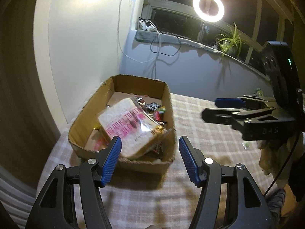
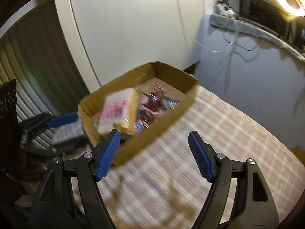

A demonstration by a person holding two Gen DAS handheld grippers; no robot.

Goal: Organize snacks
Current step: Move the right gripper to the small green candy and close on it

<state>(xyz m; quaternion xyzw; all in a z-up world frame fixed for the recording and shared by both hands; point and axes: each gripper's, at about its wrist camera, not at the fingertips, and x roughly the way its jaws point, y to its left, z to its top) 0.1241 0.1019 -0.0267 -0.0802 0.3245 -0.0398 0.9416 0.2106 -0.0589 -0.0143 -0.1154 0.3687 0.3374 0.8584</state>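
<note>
Cardboard box (image 1: 167, 103) sits at the centre of the left wrist view, on a bed or table covered with a pink-and-white checked cloth (image 1: 209, 143). A clear-wrapped loaf of sliced bread (image 1: 124, 126) with pink lettering lies tilted on top of the other snacks, filling the lower middle of the box and leaning toward its near wall. Small dark and bright snack packets (image 1: 155, 109) are heaped beside and under it, toward the box's right wall.

The left gripper (image 1: 149, 160) fills the bottom of that view, its blue pads spread apart with nothing between them; the left pad overlaps the near edge of the box in the picture, though whether it touches is unclear. The right gripper (image 1: 215, 107) reaches in from the right edge, level over the cloth, well clear of the box.

In the right wrist view, which is blurred, the right gripper (image 2: 154, 152) stands wide open and empty over the checked cloth (image 2: 209, 133). The box (image 2: 171, 114) lies in the middle of the frame with the bread (image 2: 120, 112) at its lower left end. The left gripper (image 2: 66, 131) shows at the left edge beside the box corner, too smeared there to read.

A ring light (image 1: 208, 7) glows at the upper right, above a windowsill with a potted plant (image 1: 229, 42).
</note>
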